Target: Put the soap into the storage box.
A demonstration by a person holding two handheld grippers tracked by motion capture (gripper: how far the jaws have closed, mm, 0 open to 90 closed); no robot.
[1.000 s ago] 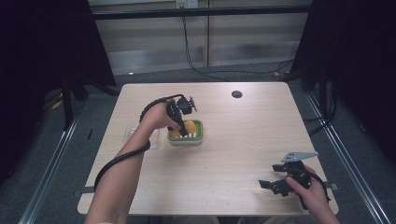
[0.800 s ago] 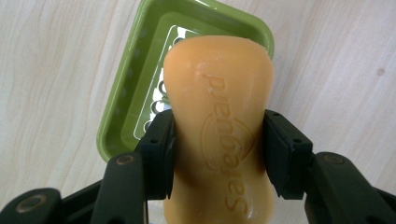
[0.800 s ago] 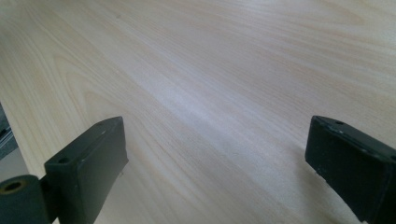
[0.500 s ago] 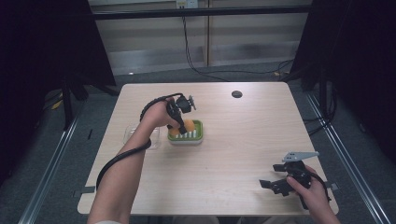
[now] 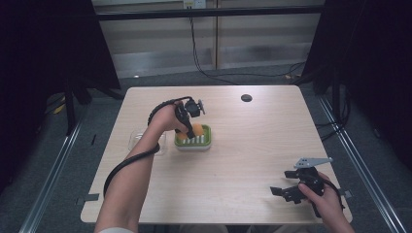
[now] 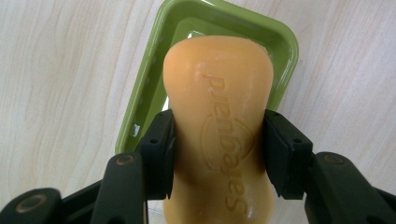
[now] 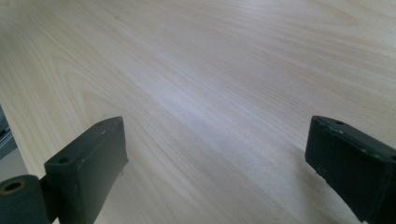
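Pale wood-grain worktop (image 5: 252, 145) on grey floor, dark curtains around: my left tool (image 6: 217, 144) clamps a smooth waisted orange soap bar (image 6: 219, 116) over the glossy green ribbed dish (image 5: 200, 141) left of centre; right tool (image 7: 215, 163) gapes empty near the front-right corner.

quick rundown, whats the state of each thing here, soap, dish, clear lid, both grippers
orange soap bar: clamped at its waist between the left jaws, held over the dish
green soap dish: open, upright on the table
clear lid: flat on the table, beside the dish
left gripper: shut on the soap
right gripper: jaws wide apart, nothing between them, low over bare table
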